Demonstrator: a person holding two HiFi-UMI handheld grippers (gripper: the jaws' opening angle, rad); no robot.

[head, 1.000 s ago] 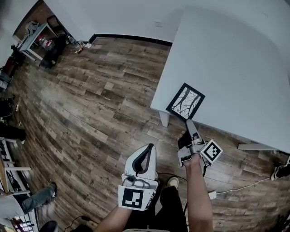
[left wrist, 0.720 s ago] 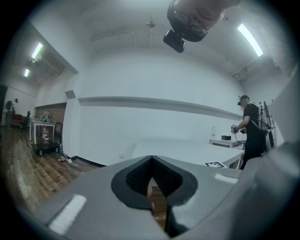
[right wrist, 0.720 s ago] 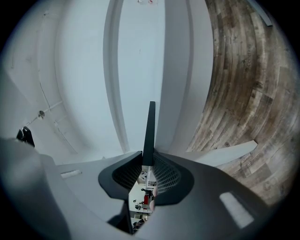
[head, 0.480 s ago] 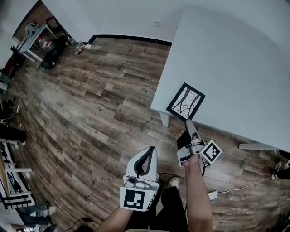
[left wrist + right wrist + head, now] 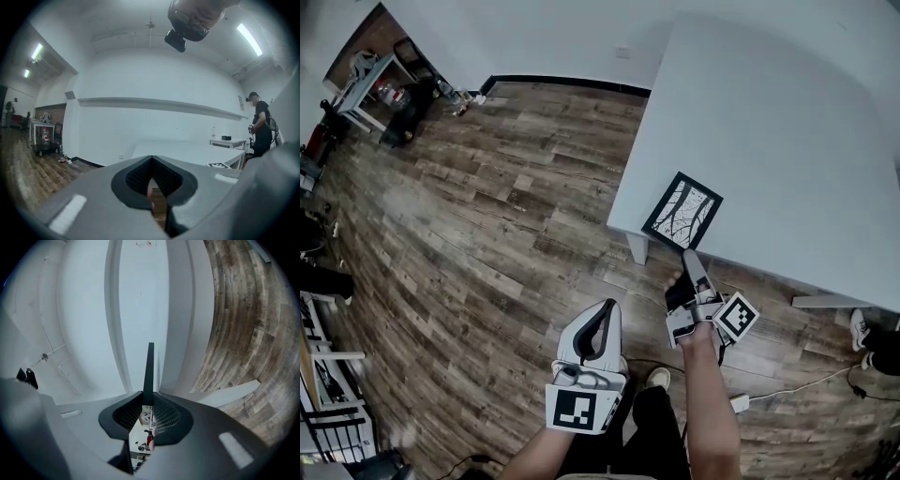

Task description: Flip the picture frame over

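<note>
Below me the wood-plank floor is the biggest thing, its boards streaked brown and grey with a rough grain. To the right stands the broad surface, smooth, matte and white, with a straight edge and a squared corner.

Close to that near corner lies the picture frame, a thin rectangle with a black border. It lies flat and picture-side up, showing a black-and-white print of bare branches, and is turned a little askew to the edge.

My right gripper reaches level to the frame's near short side. Its fingers have just been closing, and the frame's slim dark edge runs straight in between the ribbed black pads, which pinch it.

My left gripper, a rounded grey shell, hangs over the floor well apart from the surface, its fingers clenched tip to tip on nothing.
</note>
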